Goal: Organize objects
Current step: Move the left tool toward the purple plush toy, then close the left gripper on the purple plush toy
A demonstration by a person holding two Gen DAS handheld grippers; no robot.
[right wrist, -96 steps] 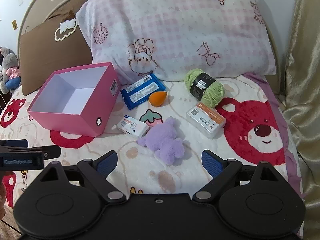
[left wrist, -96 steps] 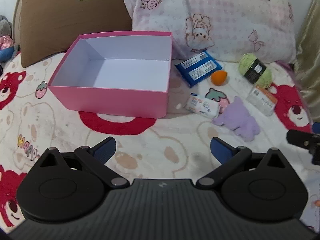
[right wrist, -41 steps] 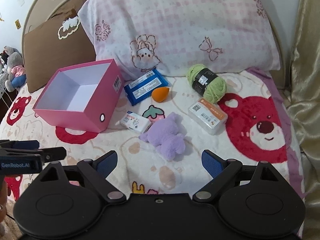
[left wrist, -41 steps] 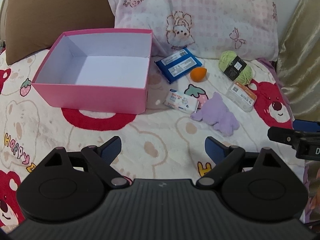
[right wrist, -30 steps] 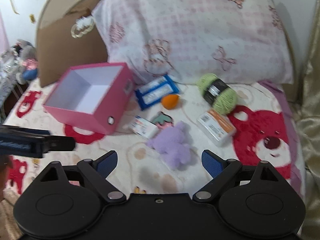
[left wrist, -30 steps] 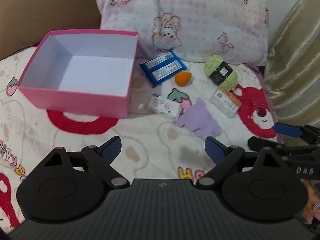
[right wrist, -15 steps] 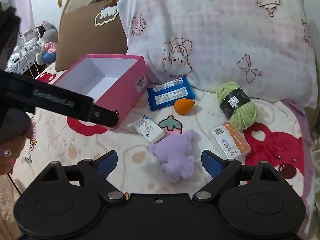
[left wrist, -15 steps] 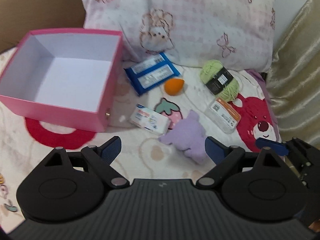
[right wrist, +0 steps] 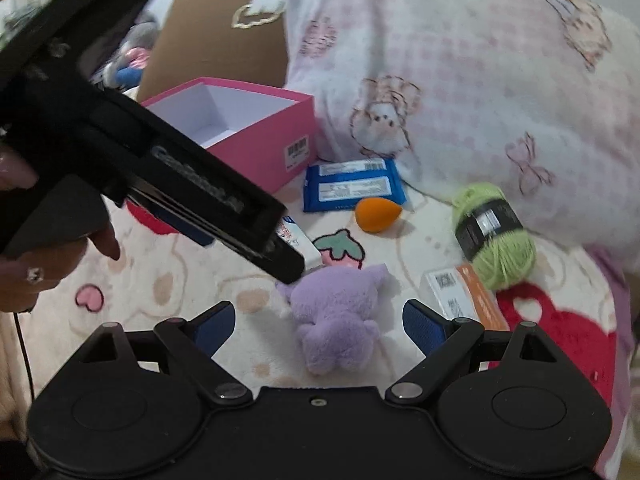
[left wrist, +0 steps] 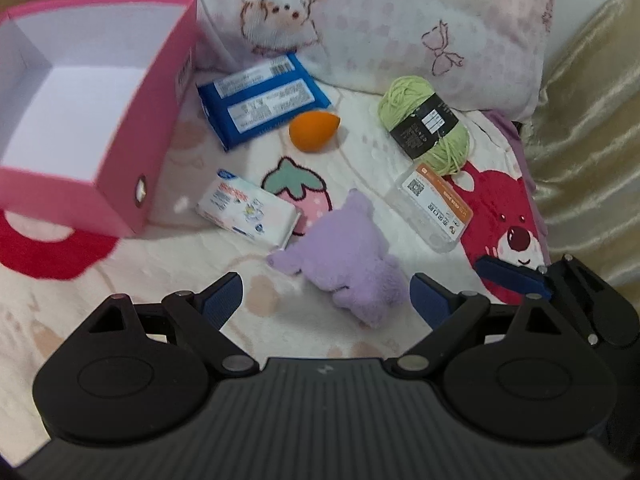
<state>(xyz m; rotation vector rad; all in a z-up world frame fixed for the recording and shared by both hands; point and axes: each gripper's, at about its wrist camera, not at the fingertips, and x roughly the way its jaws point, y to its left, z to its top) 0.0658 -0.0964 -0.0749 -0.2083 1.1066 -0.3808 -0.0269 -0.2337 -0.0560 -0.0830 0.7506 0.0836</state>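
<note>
- Bedding printed with bears and strawberries is covering the bed (left wrist: 360, 92), with a pink checked pillow (left wrist: 400, 20) leaning at the head.
- Nothing is being gripped yet; the step in hand looks like the approach to a first pick.
- Left tongs (left wrist: 326, 296) are standing wide apart and empty, hanging just over the purple plush toy (left wrist: 352, 252).
- Right tongs (right wrist: 318, 326) are also spread apart with nothing between them, framing the same plush toy from the other side.
- Pink box (left wrist: 132, 128) is sitting open to the left of the clutter, and its white inside is showing nothing at all.
- Lying loose beside it are a white tissue pack (left wrist: 248, 210), a blue packet (left wrist: 260, 100), an orange sponge (left wrist: 314, 130), a green yarn ball (left wrist: 426, 128) and a clear case with an orange label (left wrist: 434, 204).
- Next move, as I judge it: one pair of tongs needs to be lowered around the soft toy and squeezed, then carried over the box rim.
- Both tongs are crowding one spot, so they could knock each other.
</note>
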